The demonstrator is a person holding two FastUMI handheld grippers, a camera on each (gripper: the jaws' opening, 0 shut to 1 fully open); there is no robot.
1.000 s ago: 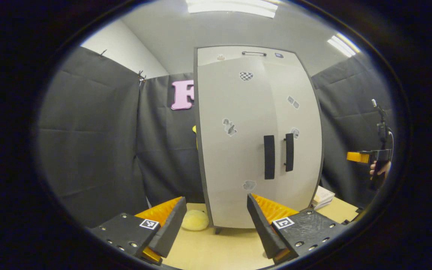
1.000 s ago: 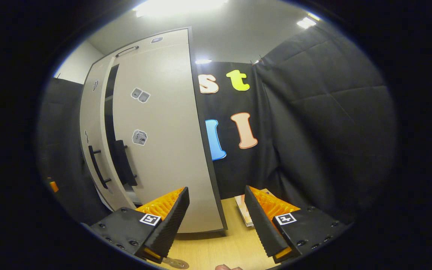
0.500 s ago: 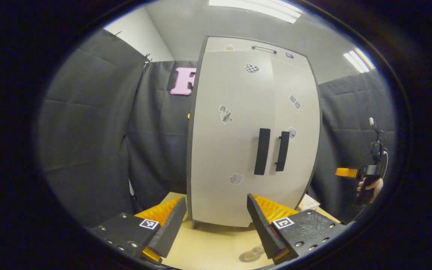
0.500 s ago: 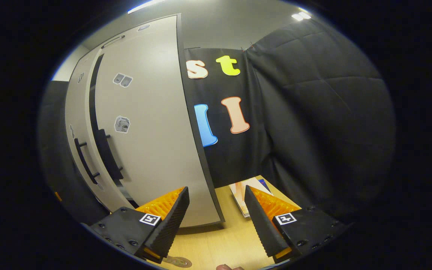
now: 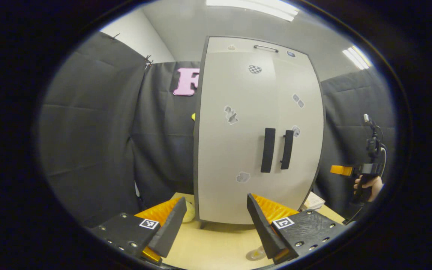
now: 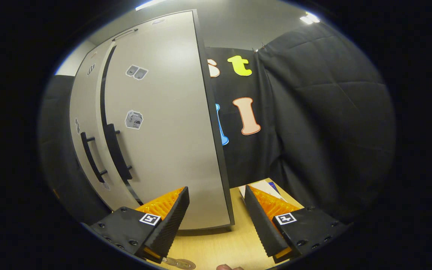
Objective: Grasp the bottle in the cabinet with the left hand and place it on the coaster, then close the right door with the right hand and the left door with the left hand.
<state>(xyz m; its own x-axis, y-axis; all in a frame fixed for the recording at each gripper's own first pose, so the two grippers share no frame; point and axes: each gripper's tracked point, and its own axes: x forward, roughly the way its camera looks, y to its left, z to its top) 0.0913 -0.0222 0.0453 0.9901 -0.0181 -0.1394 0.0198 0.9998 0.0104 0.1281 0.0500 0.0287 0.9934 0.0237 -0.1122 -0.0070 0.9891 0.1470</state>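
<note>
Books [image 6: 263,186] and yellow ball [image 5: 189,212] flank cabinet [image 5: 255,131].

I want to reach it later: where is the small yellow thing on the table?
In the left gripper view the yellow thing lies on the table, just left of the cabinet, near its bottom corner.
</note>
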